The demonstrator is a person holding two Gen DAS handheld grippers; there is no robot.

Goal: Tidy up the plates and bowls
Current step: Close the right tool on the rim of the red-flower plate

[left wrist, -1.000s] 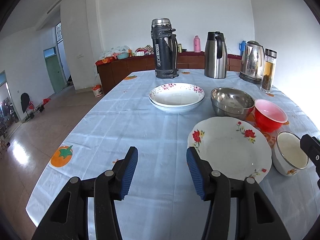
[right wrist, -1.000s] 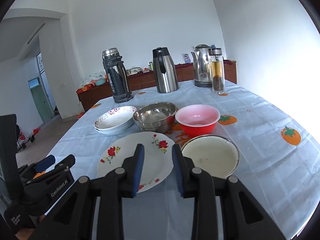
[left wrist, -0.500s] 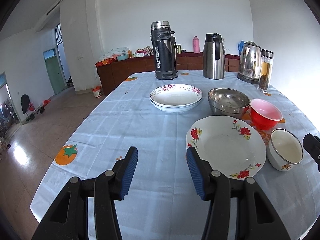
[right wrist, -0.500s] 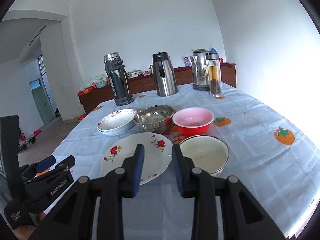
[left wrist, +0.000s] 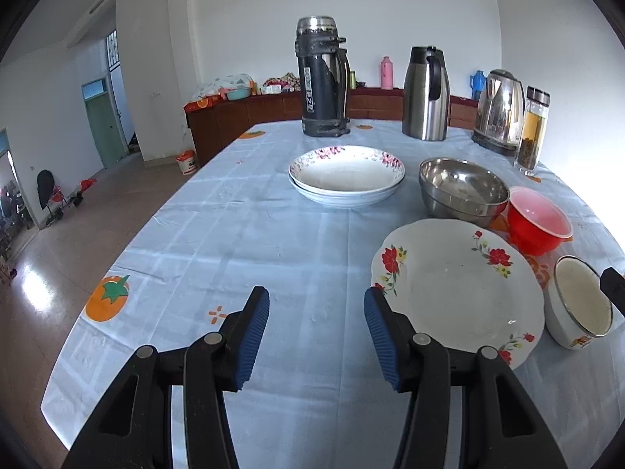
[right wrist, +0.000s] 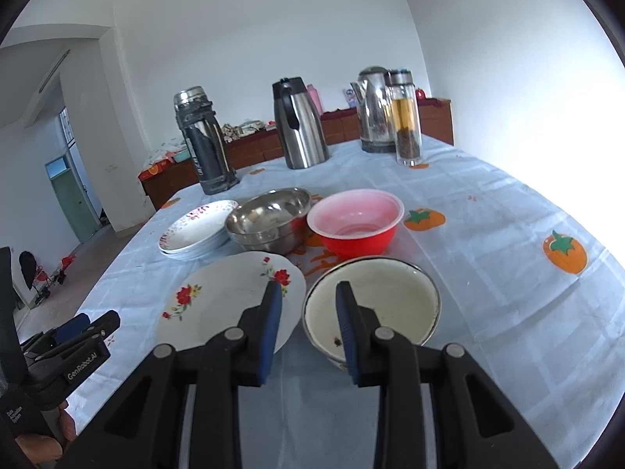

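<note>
A large white plate with red flowers (left wrist: 457,285) (right wrist: 222,301) lies near the table's front. Right of it stands a white enamel bowl (left wrist: 582,303) (right wrist: 390,293). Behind them are a red bowl (left wrist: 541,219) (right wrist: 355,219), nested steel bowls (left wrist: 463,187) (right wrist: 269,215) and stacked pink-flowered plates (left wrist: 347,174) (right wrist: 195,226). My left gripper (left wrist: 316,312) (right wrist: 78,336) hovers open over bare cloth left of the flowered plate. My right gripper (right wrist: 308,305) is open by a narrow gap, and the enamel bowl's near left rim shows between its fingers, which hold nothing.
At the back stand a black thermos (left wrist: 322,78), a steel carafe (left wrist: 425,93), a kettle (left wrist: 500,111) and a glass tea bottle (left wrist: 533,129). The blue tablecloth (left wrist: 242,234) drops off at the left edge to open floor. A wooden sideboard (left wrist: 242,117) runs behind.
Both grippers drew back, then came forward again and lower. The dishes now look larger, and the right gripper's fingers now straddle the enamel bowl's rim. Neither jaw gap changed.
</note>
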